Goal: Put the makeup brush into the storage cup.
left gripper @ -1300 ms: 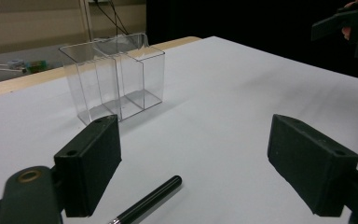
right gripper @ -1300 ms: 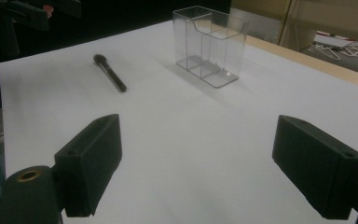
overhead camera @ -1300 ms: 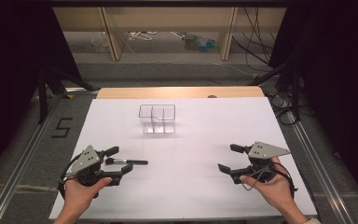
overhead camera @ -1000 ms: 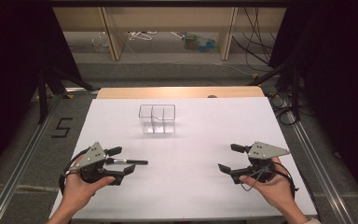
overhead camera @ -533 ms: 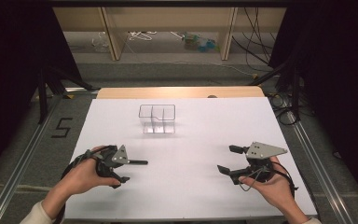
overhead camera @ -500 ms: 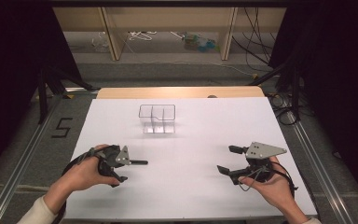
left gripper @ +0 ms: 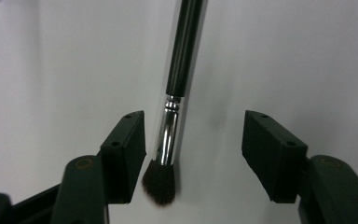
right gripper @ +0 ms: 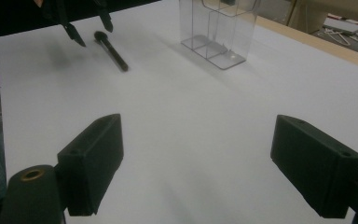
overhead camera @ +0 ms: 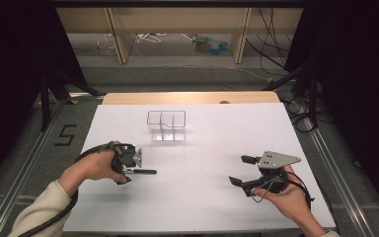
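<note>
A black makeup brush (overhead camera: 142, 171) with a silver ferrule lies flat on the white table, at the left. My left gripper (overhead camera: 124, 174) points down over its bristle end. In the left gripper view the brush (left gripper: 168, 135) lies between the two jaws, nearer the left one, and neither pad touches it. The jaws have just been closing around it. My right gripper (overhead camera: 238, 170) rests in a hand at the right, open with nothing between its jaws (right gripper: 198, 140). The right gripper view shows the brush (right gripper: 112, 50) and the left gripper's jaw tips (right gripper: 86, 25) far off.
A clear plastic organiser (overhead camera: 166, 126) with compartments stands upright at the middle back of the white table (overhead camera: 202, 207); it is also in the right gripper view (right gripper: 219, 32). A wooden edge (overhead camera: 192, 97) borders the far side. Dark floor and rails flank the table.
My left hand has moved right and tipped down over the brush's bristle end, and its jaws have narrowed around the brush. The right gripper has stayed still.
</note>
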Demonstrator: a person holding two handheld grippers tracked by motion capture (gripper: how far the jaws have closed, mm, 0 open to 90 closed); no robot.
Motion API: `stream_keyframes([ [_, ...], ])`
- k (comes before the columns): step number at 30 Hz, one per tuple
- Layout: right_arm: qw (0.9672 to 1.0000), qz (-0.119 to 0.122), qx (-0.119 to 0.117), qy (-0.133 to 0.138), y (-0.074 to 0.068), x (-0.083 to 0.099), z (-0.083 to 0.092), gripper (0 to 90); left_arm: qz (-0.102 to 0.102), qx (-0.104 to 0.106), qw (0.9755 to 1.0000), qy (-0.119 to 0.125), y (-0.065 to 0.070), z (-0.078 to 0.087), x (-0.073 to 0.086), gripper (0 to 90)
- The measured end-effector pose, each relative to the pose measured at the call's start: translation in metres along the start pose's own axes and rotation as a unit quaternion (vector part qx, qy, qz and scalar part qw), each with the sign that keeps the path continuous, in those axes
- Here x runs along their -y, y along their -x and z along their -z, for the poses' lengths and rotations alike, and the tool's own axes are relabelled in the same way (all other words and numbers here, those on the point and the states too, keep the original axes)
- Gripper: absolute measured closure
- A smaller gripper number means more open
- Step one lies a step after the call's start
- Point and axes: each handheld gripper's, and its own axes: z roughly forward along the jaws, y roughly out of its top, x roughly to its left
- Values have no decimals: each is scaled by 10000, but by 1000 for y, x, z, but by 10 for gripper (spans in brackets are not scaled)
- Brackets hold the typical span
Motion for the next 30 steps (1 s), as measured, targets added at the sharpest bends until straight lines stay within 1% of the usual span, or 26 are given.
stream_keyframes([
  [1, 10000, 3, 1, 1, 0, 0, 0, 177, -61, 22, 10000, -61, -3, -1, -1, 418],
  [3, 10000, 5, 3, 1, 0, 0, 0, 178, -101, 85, 9999, -96, -6, -4, -1, 435],
  [4, 10000, 7, 7, 0, 0, 0, 0, 178, -86, 144, 9998, -71, -9, -6, -2, 459],
  [6, 10000, 5, 6, 2, 0, 0, 0, 178, -75, 167, 9998, -53, -10, -6, -2, 466],
  [8, 10000, 4, 6, -6, 0, 0, 0, 178, -119, 218, 9997, -61, -12, -8, -2, 485],
  [9, 10000, 7, 4, -8, 0, 0, 0, 178, -179, 213, 9996, -70, -13, -9, -3, 494],
  [10, 10000, 13, -13, -9, 0, 0, -1, 178, -151, 244, 9995, -98, -14, -12, -2, 498],
  [15, 10000, 21, -3, -22, 0, 0, 0, 179, -106, 310, 9994, -137, -18, -17, -1, 509],
  [16, 10000, 20, -5, -26, 0, 0, 0, 179, -144, 340, 9992, -174, -19, -17, -1, 514],
  [18, 10000, 9, -16, -34, -1, 0, -1, 179, -131, 406, 9990, -119, -21, -19, 0, 532],
  [20, 10000, 11, -21, -40, -1, 0, -1, 179, -126, 521, 9985, -128, -21, -20, 1, 549],
  [22, 10000, 24, -21, -48, -1, 0, -1, 179, -150, 551, 9982, -156, -22, -22, 1, 564],
  [23, 10000, 28, -25, -50, -1, 0, -1, 179, -197, 572, 9979, -212, -23, -22, 1, 570],
  [24, 10000, 29, -20, -48, -1, 0, -1, 179, -178, 628, 9977, -208, -24, -23, 1, 576],
  [28, 10000, 39, -20, -58, 0, 1, -1, 179, -189, 712, 9971, -205, -25, -23, 0, 610],
  [29, 10000, 44, -6, -49, -1, 1, -1, 180, -246, 744, 9966, -242, -26, -24, -1, 619],
  [30, 10000, 43, -9, -52, -1, 1, -1, 179, -240, 775, 9964, -250, -26, -25, -2, 627],
])
